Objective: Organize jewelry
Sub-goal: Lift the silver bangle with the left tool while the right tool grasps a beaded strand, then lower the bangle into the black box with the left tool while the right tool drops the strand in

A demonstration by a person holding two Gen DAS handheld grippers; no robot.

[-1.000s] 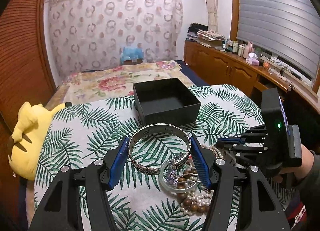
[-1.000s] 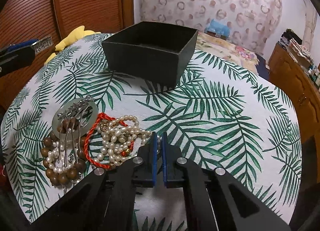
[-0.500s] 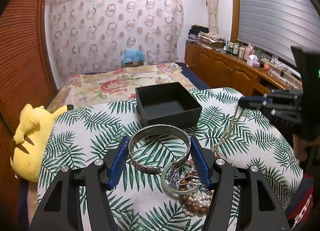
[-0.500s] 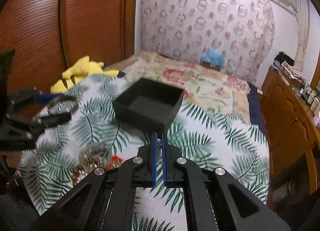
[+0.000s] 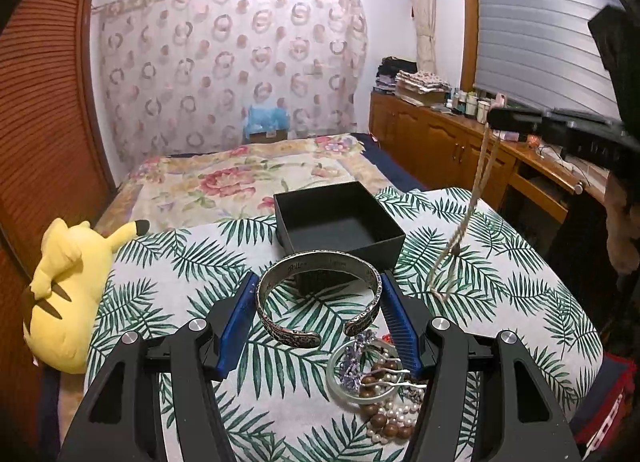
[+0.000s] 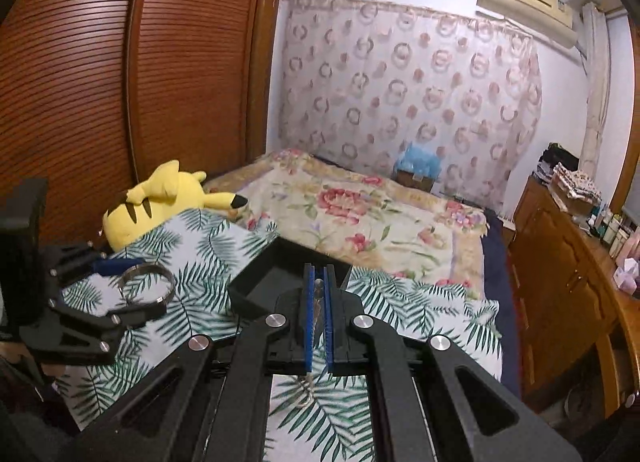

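My left gripper is shut on a silver cuff bangle, held flat between its blue pads above the palm-leaf tablecloth. Just beyond it stands an open black box with nothing inside. My right gripper is high at the right, shut on a pale bead necklace that hangs down to the cloth. In the right wrist view the strand sits between the closed pads of the right gripper, above the box. The left gripper and bangle are at the left.
A pile of bead and pearl jewelry with a pale ring and a hair comb lies under my left gripper's right finger. A yellow plush toy leans at the table's left edge. A bed lies beyond, wooden cabinets on the right.
My right gripper has risen from the jewelry pile, drawing the bead necklace up with it. The left gripper and its bangle have stayed in place.
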